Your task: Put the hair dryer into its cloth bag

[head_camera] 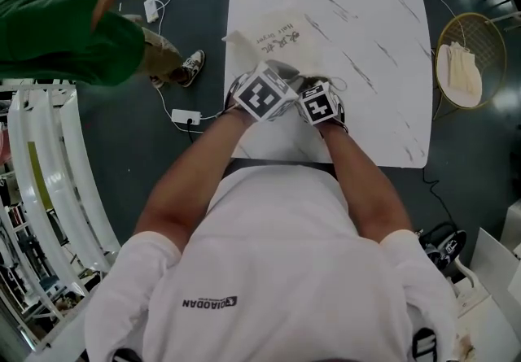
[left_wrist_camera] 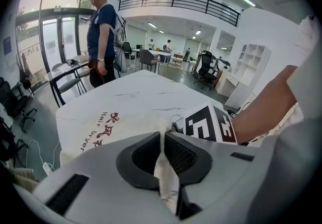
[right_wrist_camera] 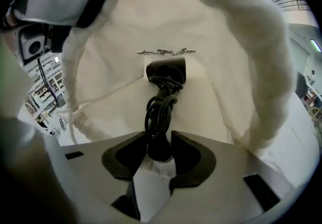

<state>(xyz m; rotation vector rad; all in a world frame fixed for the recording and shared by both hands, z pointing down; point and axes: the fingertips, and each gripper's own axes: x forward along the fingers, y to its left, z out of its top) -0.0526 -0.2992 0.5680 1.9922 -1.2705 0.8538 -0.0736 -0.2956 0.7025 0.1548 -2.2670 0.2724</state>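
The cream cloth bag [head_camera: 278, 37] with red print lies on the white marble table [head_camera: 383, 35]. My left gripper [left_wrist_camera: 163, 136] is shut on a fold of the bag's rim [left_wrist_camera: 167, 167] and holds the mouth up. My right gripper [right_wrist_camera: 160, 140] is inside the bag's mouth, its jaws closed on the black handle end of the hair dryer [right_wrist_camera: 165, 73]. The dryer's cord [right_wrist_camera: 160, 109] is wound in loops along it. The bag's cloth [right_wrist_camera: 241, 57] arches round the dryer on all sides. In the head view both marker cubes [head_camera: 262, 96] [head_camera: 320, 102] sit side by side at the bag's near end.
A person in green [head_camera: 65, 35] bends over the floor at the upper left. A power strip [head_camera: 186, 116] and cables lie left of the table. A round wire basket [head_camera: 468, 59] stands to the right. Another person [left_wrist_camera: 103, 31] stands beyond the table's far end, beside chairs.
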